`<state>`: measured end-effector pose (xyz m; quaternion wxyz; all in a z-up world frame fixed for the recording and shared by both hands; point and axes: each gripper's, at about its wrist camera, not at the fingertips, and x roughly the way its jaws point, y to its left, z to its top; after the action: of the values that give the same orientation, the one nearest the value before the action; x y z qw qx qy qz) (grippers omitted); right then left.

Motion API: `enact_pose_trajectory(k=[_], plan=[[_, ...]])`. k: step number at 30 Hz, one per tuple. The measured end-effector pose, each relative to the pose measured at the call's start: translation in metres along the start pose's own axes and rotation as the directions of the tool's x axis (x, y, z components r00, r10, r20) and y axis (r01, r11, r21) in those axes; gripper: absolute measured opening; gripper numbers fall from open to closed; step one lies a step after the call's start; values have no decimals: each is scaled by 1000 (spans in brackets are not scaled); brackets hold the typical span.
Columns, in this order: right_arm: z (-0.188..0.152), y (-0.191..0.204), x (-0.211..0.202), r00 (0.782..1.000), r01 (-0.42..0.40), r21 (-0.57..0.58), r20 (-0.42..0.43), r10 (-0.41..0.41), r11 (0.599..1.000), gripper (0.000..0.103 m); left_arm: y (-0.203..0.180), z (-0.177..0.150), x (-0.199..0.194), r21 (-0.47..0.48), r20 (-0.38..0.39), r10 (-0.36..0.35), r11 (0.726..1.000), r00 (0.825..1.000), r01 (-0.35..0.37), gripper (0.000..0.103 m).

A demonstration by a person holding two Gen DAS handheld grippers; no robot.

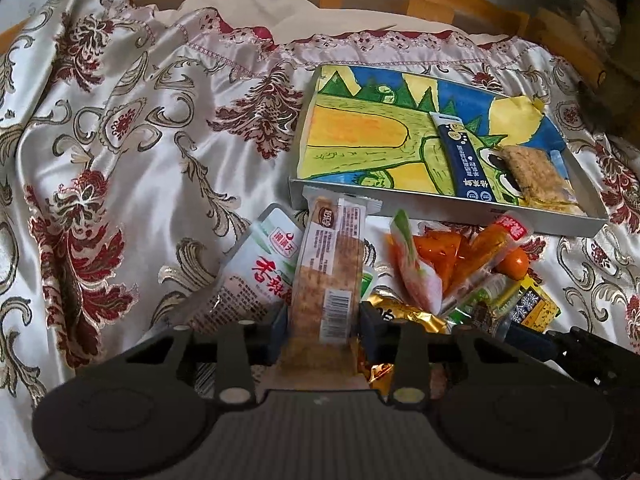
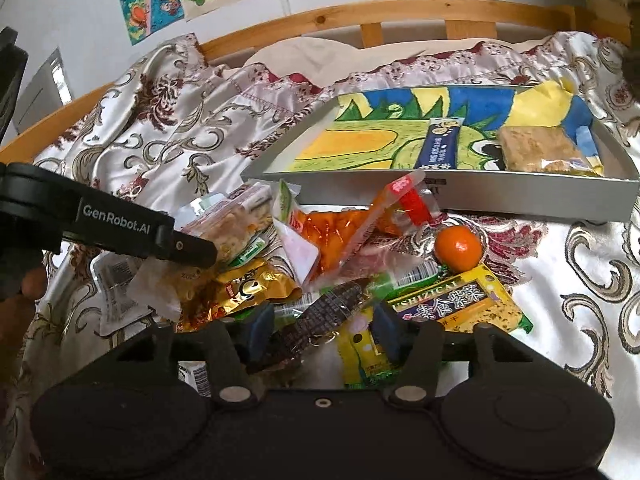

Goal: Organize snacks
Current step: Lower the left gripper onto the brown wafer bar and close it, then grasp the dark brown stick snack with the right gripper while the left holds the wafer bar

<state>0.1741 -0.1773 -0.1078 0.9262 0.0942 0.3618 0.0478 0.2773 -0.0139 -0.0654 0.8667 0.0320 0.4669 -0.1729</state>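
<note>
My left gripper (image 1: 324, 320) is shut on a clear-wrapped brown cake bar (image 1: 328, 264) that stands up out of the snack pile. One of its fingers (image 2: 188, 246) shows at the left of the right wrist view. My right gripper (image 2: 322, 328) has its pads against a dark purple corn packet (image 2: 316, 320) lying slantwise between them, with a yellow packet (image 2: 360, 352) beside it. Behind the pile lies a shallow grey tray (image 1: 440, 212) (image 2: 480, 196) lined with a dinosaur drawing. It holds a dark blue stick packet (image 1: 464, 160) (image 2: 438, 144) and a brown cake packet (image 1: 532, 176) (image 2: 540, 152).
The pile lies on a satin floral bedcover (image 1: 120, 160): a white-green packet (image 1: 256, 272), orange packets (image 1: 440, 256) (image 2: 340, 228), a tangerine (image 1: 514, 262) (image 2: 458, 249), a gold packet (image 2: 248, 288) and a seaweed packet (image 2: 460, 300). A wooden bed rail (image 2: 360, 16) runs behind, with drawings on the wall.
</note>
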Motion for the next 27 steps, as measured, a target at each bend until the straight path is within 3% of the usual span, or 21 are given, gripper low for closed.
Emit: enact_pose_trajectory(k=[4, 11, 16, 22, 27], plan=[[0, 3, -2, 1000, -18, 13, -11, 18, 1000, 64, 0, 0, 0, 5, 7, 3, 1000, 1000, -3, 42], [3, 3, -8, 995, -96, 60, -1, 96, 994, 56, -6, 4, 4, 72, 41, 25, 997, 999, -28, 43], [0, -3, 0, 993, -94, 134, -61, 103, 986, 56, -6, 5, 8, 99, 57, 25, 995, 998, -30, 43], [-2, -10, 2, 979, -139, 246, -115, 171, 959, 66, -10, 6, 10, 118, 66, 50, 991, 997, -58, 42], [-2, -7, 4, 980, -136, 247, -109, 167, 959, 62, -12, 5, 8, 118, 65, 53, 991, 996, -60, 40]])
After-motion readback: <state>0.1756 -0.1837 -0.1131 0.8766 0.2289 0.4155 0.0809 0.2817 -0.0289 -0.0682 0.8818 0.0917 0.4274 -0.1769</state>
